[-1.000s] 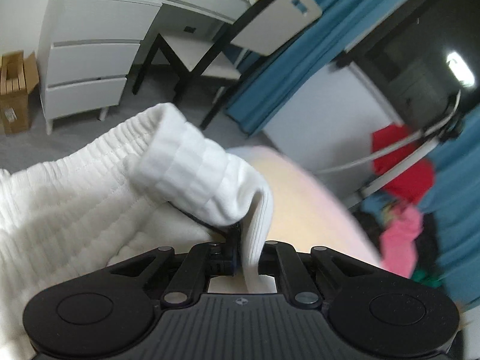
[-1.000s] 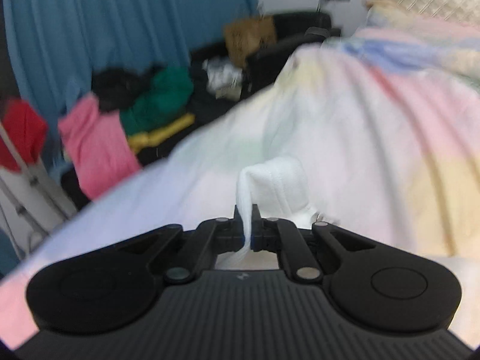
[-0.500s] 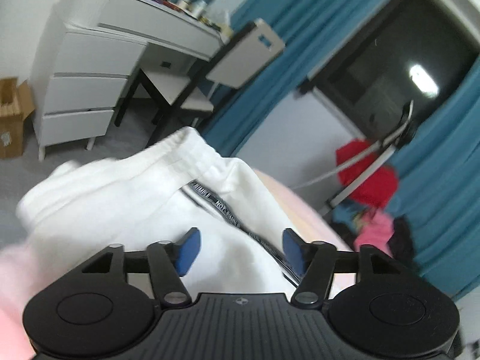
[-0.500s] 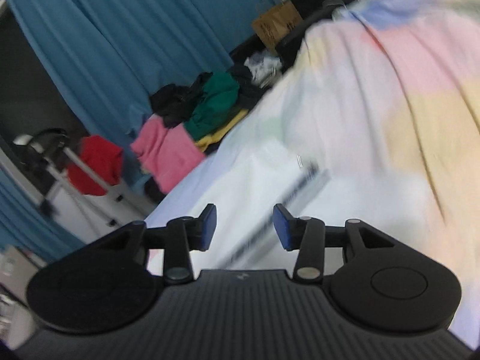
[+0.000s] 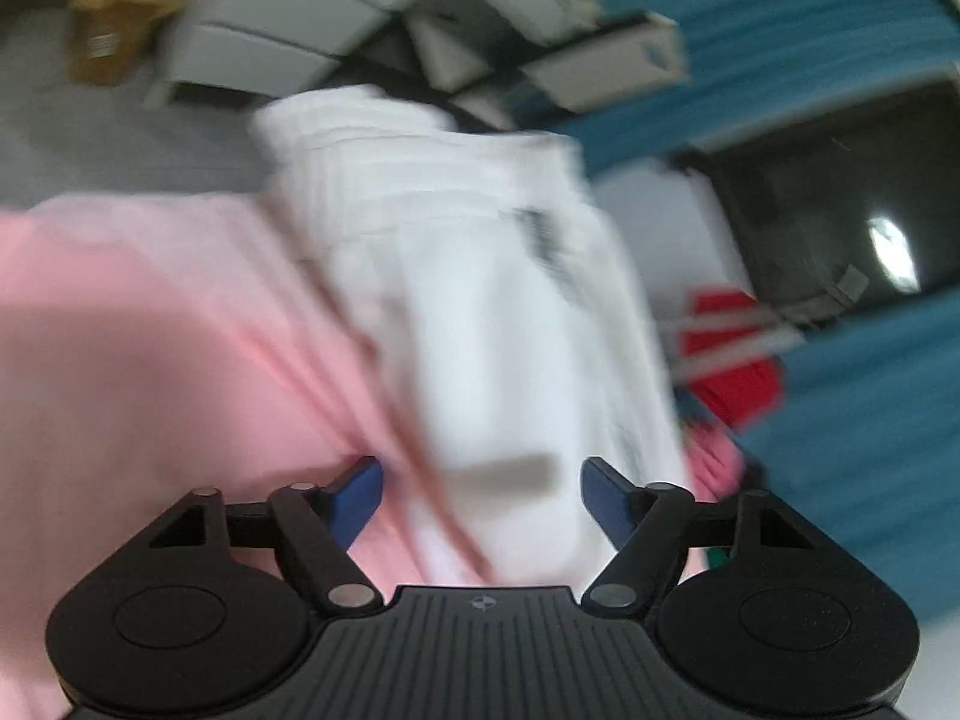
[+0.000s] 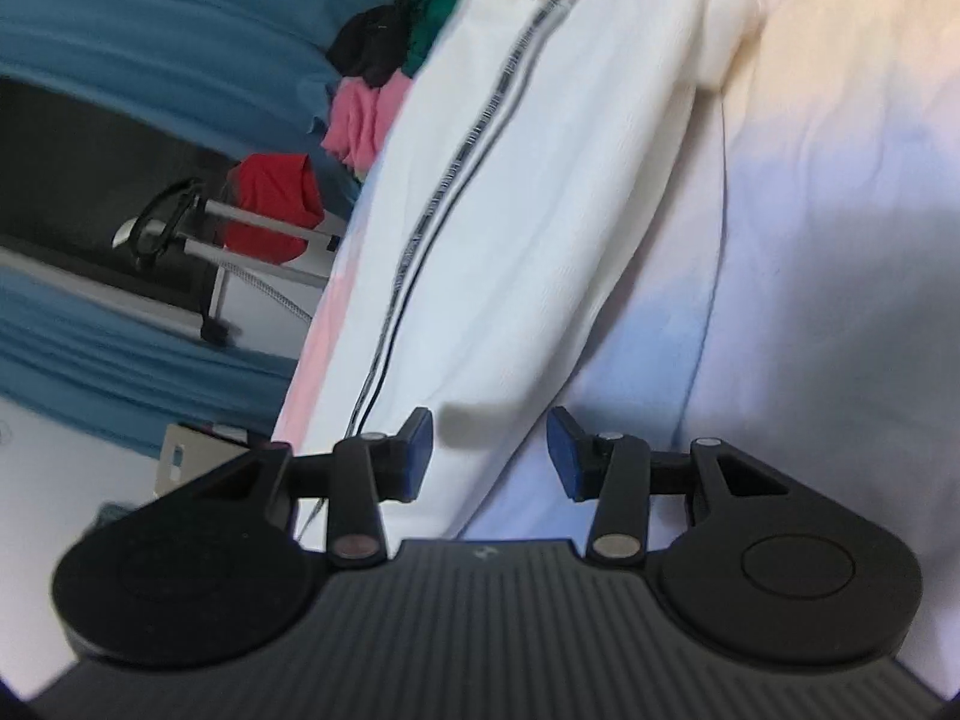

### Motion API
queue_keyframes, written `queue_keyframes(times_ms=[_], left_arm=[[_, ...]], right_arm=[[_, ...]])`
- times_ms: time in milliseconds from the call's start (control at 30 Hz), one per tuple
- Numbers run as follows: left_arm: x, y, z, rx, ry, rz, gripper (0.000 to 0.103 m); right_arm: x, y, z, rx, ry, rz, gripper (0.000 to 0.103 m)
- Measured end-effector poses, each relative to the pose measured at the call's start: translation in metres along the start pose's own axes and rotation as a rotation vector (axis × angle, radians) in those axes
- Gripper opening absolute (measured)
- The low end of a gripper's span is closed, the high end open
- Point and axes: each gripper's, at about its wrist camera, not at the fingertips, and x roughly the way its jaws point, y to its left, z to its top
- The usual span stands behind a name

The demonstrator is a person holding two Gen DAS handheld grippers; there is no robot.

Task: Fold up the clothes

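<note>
White trousers with a dark side stripe [image 6: 528, 192] lie stretched out on the pastel bedsheet [image 6: 810, 240]. In the left wrist view the same white trousers [image 5: 480, 300] lie on the pink part of the sheet [image 5: 150, 330], ribbed waistband at the far end; this view is blurred. My left gripper [image 5: 483, 492] is open and empty just above the near end of the trousers. My right gripper [image 6: 489, 450] is open and empty over the trousers' near edge.
A white desk with drawers [image 5: 288, 18] and a chair [image 5: 600, 60] stand beyond the bed. A cardboard box [image 5: 114, 18] sits on the floor. A pile of pink, green and black clothes [image 6: 390, 72], a red garment on a stand [image 6: 270, 204] and blue curtains [image 6: 150, 18] lie past the bed's edge.
Both grippers let go of the white trousers, opened, and have tilted down over them. The trousers now lie flat on the bed.
</note>
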Motion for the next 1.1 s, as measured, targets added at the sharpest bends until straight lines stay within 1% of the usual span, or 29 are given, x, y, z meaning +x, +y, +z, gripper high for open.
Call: queue_keyframes(times_ms=[33,67,100,133,167,200,233,267,300,333,400,433,467,500,600,633,700,833,933,1033,1100], left_arm=[[0.004,0.001,0.001,-0.013,-0.018,-0.004,0.072],[0.009,0.002,0.002,-0.026,-0.036,-0.008,0.075],[0.012,0.002,0.002,-0.034,-0.056,-0.014,0.076],[0.013,-0.001,0.002,-0.028,-0.08,-0.026,0.072],[0.016,-0.003,0.003,-0.022,-0.1,-0.035,0.065],[0.018,-0.003,0.004,-0.024,-0.114,-0.023,0.057],[0.02,-0.002,0.005,-0.033,-0.129,-0.011,0.05],[0.023,0.001,0.006,-0.053,-0.144,-0.006,0.041],[0.027,0.001,0.006,-0.065,-0.15,-0.013,0.035],[0.029,0.002,0.006,-0.073,-0.154,-0.019,0.031],[0.029,0.003,0.008,-0.077,-0.157,-0.03,0.019],[0.027,0.002,0.009,-0.079,-0.157,-0.034,0.018],[0.025,0.001,0.01,-0.083,-0.158,-0.041,0.015],[0.021,-0.001,0.011,-0.089,-0.163,-0.051,0.012],[0.006,-0.013,0.015,-0.071,-0.183,-0.079,0.01],[0.001,-0.015,0.016,-0.06,-0.183,-0.089,0.01],[-0.008,-0.02,0.02,-0.047,-0.175,-0.11,0.01],[-0.042,-0.022,0.019,-0.015,-0.164,-0.129,0.009],[-0.069,-0.018,0.02,-0.009,-0.143,-0.137,0.009],[-0.1,-0.009,0.02,-0.019,-0.117,-0.136,0.009],[-0.123,0.001,0.015,-0.03,-0.106,-0.135,0.01]], right_arm=[[0.008,-0.004,0.002,0.03,-0.002,-0.002,0.044],[0.015,-0.009,0.004,0.059,-0.006,-0.003,0.043],[0.021,-0.012,0.006,0.076,-0.023,0.005,0.043],[0.023,-0.013,0.009,0.084,-0.05,0.013,0.043],[0.026,-0.014,0.011,0.093,-0.078,0.021,0.043],[0.029,-0.014,0.014,0.1,-0.105,0.029,0.043],[0.031,-0.013,0.018,0.092,-0.139,0.027,0.043],[0.033,-0.012,0.022,0.083,-0.172,0.024,0.042],[0.036,-0.012,0.029,0.069,-0.211,0.008,0.042],[0.038,-0.012,0.036,0.057,-0.25,-0.008,0.039],[0.043,-0.016,0.045,0.049,-0.303,-0.015,0.031],[0.045,-0.018,0.048,0.048,-0.313,-0.016,0.024],[0.047,-0.019,0.052,0.046,-0.322,-0.016,0.02],[0.049,-0.021,0.055,0.042,-0.332,-0.017,0.018],[0.041,-0.011,0.056,-0.015,-0.359,-0.034,0.014],[0.038,-0.007,0.057,-0.028,-0.366,-0.036,0.013],[0.025,-0.007,0.058,-0.015,-0.373,-0.009,0.012],[-0.001,-0.001,0.052,-0.072,-0.37,-0.025,0.011],[-0.024,-0.006,0.047,-0.044,-0.347,-0.038,0.011],[-0.05,-0.013,0.041,0.017,-0.319,-0.034,0.011],[-0.068,-0.015,0.036,0.037,-0.319,-0.032,0.011]])
